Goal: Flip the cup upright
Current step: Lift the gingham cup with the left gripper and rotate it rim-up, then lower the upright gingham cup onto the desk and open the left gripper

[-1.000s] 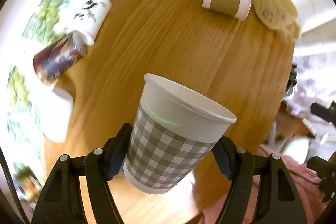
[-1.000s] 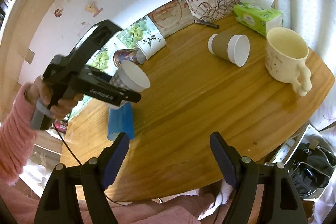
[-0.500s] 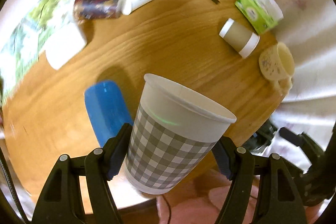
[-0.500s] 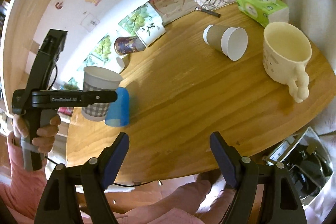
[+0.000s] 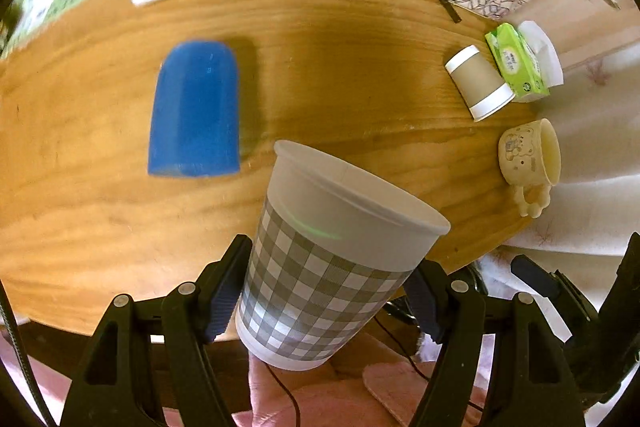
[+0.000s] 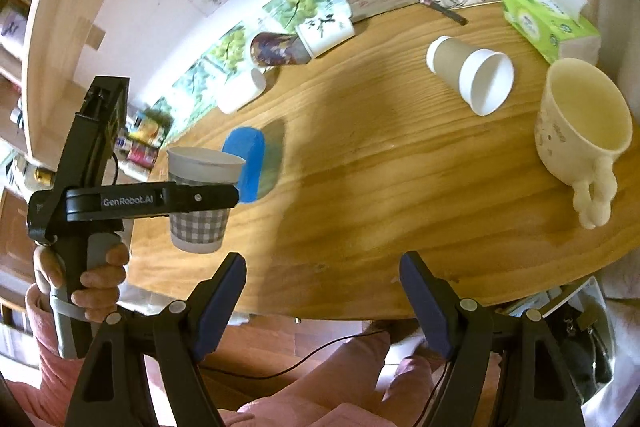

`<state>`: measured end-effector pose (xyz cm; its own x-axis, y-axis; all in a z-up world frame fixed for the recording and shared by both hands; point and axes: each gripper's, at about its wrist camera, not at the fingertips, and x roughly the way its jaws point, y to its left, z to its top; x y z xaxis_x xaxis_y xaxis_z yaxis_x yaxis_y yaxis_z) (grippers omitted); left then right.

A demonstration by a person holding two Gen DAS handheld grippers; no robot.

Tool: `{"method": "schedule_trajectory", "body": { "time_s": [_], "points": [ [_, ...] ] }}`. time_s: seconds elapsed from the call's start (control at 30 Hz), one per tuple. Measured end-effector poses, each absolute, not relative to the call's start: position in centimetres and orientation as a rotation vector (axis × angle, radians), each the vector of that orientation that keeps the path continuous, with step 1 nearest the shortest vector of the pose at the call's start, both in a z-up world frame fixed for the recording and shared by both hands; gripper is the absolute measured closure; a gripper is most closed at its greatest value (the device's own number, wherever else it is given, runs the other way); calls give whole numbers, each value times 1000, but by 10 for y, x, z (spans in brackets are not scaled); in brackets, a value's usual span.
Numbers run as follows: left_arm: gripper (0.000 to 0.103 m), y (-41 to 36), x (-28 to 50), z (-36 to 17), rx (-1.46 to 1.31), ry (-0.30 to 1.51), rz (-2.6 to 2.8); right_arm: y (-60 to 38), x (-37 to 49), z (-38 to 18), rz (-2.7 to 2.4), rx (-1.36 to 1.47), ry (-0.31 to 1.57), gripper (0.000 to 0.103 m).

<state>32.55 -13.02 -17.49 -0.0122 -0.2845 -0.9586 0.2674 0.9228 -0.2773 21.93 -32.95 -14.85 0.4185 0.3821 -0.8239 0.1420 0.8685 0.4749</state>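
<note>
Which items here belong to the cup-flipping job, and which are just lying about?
In the job:
checked paper cup, mouth up, held by left tool

Lying about:
blue cup
brown paper cup
cream mug
tissue box

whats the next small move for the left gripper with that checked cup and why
Probably lower the checked cup straight down onto the table and only then open. The left gripper holds it mouth up, but its base hangs in the air near the table's near edge, beside the blue cup.
</note>
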Motion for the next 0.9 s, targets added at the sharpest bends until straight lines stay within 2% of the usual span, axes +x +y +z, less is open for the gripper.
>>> {"method": "schedule_trajectory", "body": {
  "time_s": [0.4, 0.9],
  "points": [
    [28, -126, 310, -215, -98, 1602, -389, -330, 228, -163, 227, 469, 1214, 23],
    [28, -131, 313, -227, -113, 1589, -367, -328, 237, -180, 260, 467, 1278, 23]
  ]
}}
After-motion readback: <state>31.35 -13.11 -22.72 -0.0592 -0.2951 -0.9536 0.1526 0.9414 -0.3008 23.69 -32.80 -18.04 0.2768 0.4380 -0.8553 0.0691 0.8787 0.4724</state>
